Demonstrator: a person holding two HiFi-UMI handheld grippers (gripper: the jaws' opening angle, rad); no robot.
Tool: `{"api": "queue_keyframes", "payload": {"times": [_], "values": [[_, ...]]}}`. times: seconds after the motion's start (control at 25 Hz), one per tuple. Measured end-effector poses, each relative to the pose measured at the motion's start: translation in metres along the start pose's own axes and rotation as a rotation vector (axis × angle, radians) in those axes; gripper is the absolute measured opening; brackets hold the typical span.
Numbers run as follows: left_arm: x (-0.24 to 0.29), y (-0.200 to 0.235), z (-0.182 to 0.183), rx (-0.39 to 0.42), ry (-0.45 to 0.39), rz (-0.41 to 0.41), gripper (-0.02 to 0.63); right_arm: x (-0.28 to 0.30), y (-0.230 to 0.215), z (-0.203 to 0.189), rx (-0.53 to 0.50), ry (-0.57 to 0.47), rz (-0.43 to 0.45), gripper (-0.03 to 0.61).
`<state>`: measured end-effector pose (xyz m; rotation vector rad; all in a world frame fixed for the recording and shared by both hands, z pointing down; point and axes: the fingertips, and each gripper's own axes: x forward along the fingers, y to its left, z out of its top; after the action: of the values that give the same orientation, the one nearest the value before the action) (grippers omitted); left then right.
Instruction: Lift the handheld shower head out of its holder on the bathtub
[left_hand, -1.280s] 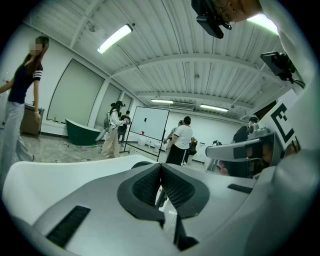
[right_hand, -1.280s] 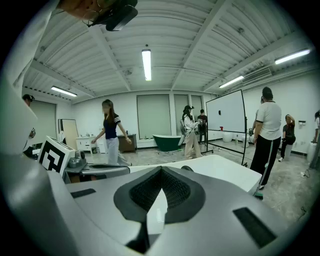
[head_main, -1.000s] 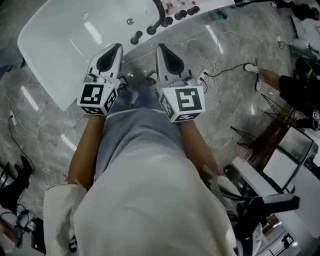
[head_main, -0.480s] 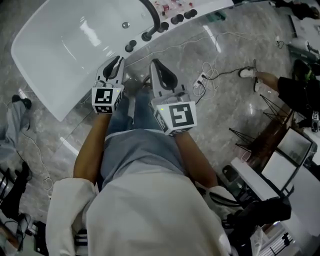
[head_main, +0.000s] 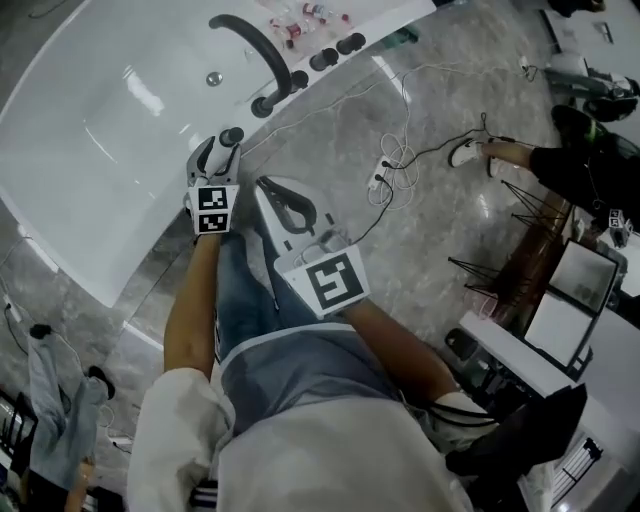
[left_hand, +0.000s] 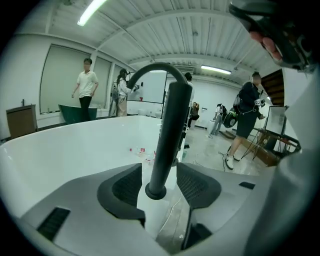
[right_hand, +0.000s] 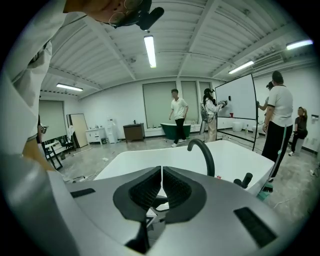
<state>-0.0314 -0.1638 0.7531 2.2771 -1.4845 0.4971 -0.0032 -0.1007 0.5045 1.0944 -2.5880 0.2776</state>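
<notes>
The handheld shower head is a black rod standing upright in its holder on the rim of the white bathtub. My left gripper straddles it. In the left gripper view the rod rises between the two pads with a gap on each side, and the left gripper is opening its jaws. My right gripper hangs over the floor just right of the left one. Seen in its own view, the right gripper is shut and holds nothing.
A black arched faucet and black knobs stand farther along the rim, with small bottles beyond. Cables and a power strip lie on the marble floor. A person's shoe and a wire rack are at the right.
Both grippers have sunk toward the tub rim. The left one reached the shower rod and its jaws opened around it. The right one stayed shut.
</notes>
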Motion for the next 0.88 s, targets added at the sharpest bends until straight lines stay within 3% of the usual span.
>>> {"api": "queue_keyframes", "payload": {"times": [0.32,0.4,0.6,0.88], "values": [[0.054,0.009,-0.012,0.062,0.026,0.019,0.210,0.013,-0.015,-0.018,0.038,0.030,-0.035,0.018],[0.059,0.012,-0.014,0.074,0.030,0.029,0.158,0.014,-0.020,-0.025,0.032,0.046,-0.050,0.018],[0.058,0.011,-0.017,0.109,0.024,0.042,0.147,0.018,-0.027,-0.045,0.041,0.083,-0.068,0.018],[0.036,0.007,0.003,0.065,-0.019,0.039,0.146,0.022,-0.025,-0.057,0.062,0.128,-0.077,0.018]]}}
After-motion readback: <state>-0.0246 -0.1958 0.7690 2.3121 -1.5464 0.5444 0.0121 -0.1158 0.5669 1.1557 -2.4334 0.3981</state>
